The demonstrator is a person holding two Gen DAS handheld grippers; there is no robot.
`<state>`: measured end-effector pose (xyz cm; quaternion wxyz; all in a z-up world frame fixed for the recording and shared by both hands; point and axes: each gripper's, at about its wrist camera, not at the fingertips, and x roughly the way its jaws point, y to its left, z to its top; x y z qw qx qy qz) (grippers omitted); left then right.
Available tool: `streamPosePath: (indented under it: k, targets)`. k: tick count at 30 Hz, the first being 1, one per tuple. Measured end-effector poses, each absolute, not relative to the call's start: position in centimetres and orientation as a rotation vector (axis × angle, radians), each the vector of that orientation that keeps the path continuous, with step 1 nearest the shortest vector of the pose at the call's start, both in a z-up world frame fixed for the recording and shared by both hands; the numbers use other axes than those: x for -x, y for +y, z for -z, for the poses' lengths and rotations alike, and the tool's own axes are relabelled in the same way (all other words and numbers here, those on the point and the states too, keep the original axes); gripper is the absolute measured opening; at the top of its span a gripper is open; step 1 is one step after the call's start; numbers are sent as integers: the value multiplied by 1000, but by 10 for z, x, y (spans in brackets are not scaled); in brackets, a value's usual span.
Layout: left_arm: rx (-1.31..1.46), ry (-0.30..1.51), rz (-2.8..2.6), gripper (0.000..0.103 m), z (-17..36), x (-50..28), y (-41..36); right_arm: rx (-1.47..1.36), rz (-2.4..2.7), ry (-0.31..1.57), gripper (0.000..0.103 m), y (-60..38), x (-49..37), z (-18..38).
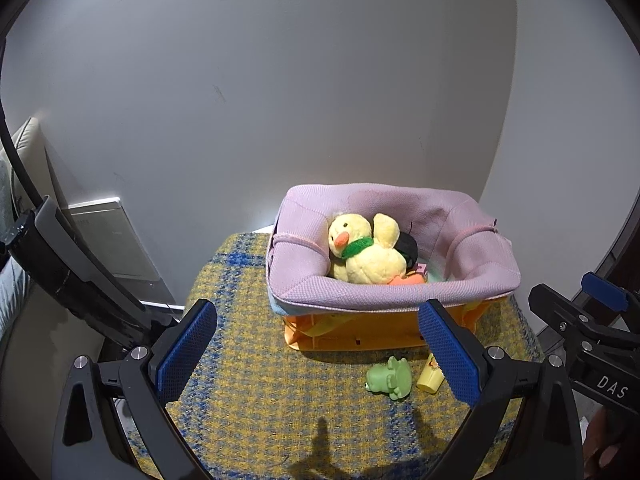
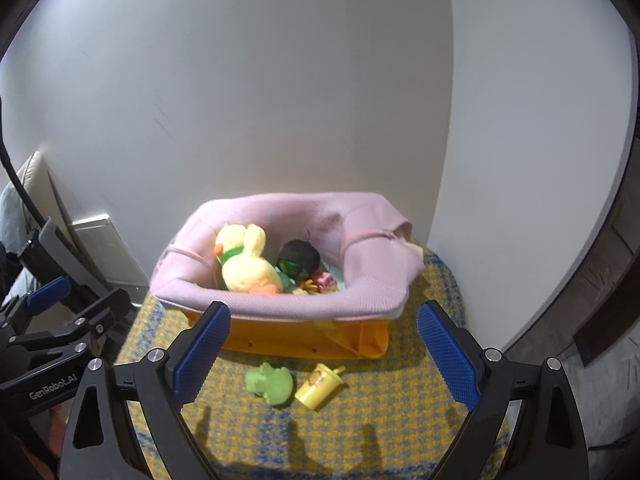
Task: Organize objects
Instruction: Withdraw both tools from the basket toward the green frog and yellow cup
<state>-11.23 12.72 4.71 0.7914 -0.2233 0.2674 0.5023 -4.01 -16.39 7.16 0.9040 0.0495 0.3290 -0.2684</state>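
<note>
Before the basket [image 2: 280, 304], frog [image 2: 269, 383] and cup [image 2: 319, 385] touch; both grippers' fingers [image 2: 202, 350] gape empty, so I'd pinch the cup's free side.

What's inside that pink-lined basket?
The pink-lined basket holds a yellow plush duck with a green scarf, a dark round toy and small colourful pieces. Anything beneath the duck is hidden.
</note>
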Motion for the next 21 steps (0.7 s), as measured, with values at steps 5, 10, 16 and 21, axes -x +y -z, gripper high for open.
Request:
streamPosePath:
  k: [5,10,16,21]
  targets:
    - [479,587,-1070,103,-26,104,126,-106,569,695,95,-172,45,-51]
    - [474,601,-1037,103,-4,92,123,-108,577,716,95,-181,51,-30]
    - [455,634,-998,103,22,72,121,-121,588,736,95,-194,62,-3]
    - [466,663,-975,103,46,58,121,-140,615,754,95,-208,72,19]
